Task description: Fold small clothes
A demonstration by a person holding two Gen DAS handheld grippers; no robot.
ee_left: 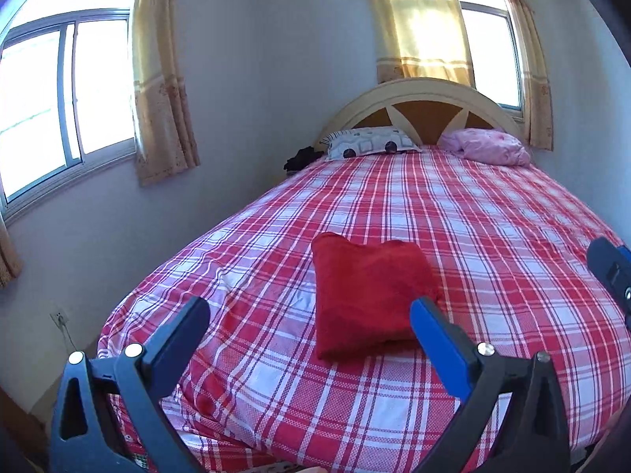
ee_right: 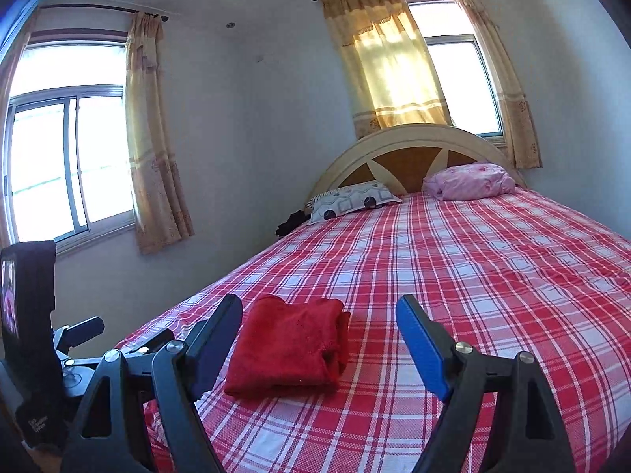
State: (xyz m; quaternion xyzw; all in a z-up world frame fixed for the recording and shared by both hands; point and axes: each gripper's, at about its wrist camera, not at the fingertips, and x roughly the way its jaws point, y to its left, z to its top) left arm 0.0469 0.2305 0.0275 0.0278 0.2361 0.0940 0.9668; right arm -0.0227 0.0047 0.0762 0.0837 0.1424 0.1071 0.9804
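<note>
A red garment (ee_left: 370, 295) lies folded into a compact bundle on the red and white checked bed cover (ee_left: 493, 236). It also shows in the right wrist view (ee_right: 290, 347). My left gripper (ee_left: 309, 311) is open and empty, held above the foot of the bed just short of the bundle. My right gripper (ee_right: 319, 311) is open and empty, a little to the right of the bundle and above the cover. The right gripper's body shows at the right edge of the left wrist view (ee_left: 611, 272); the left gripper's body shows at the left of the right wrist view (ee_right: 79, 354).
A patterned pillow (ee_left: 370, 142) and a pink bundle of bedding (ee_left: 487, 146) lie by the cream headboard (ee_left: 418, 94). A dark item (ee_left: 299, 159) sits beside the bed's left edge. Windows with yellow curtains (ee_left: 161, 90) line the walls. A wall socket (ee_left: 59, 317) is low on the left.
</note>
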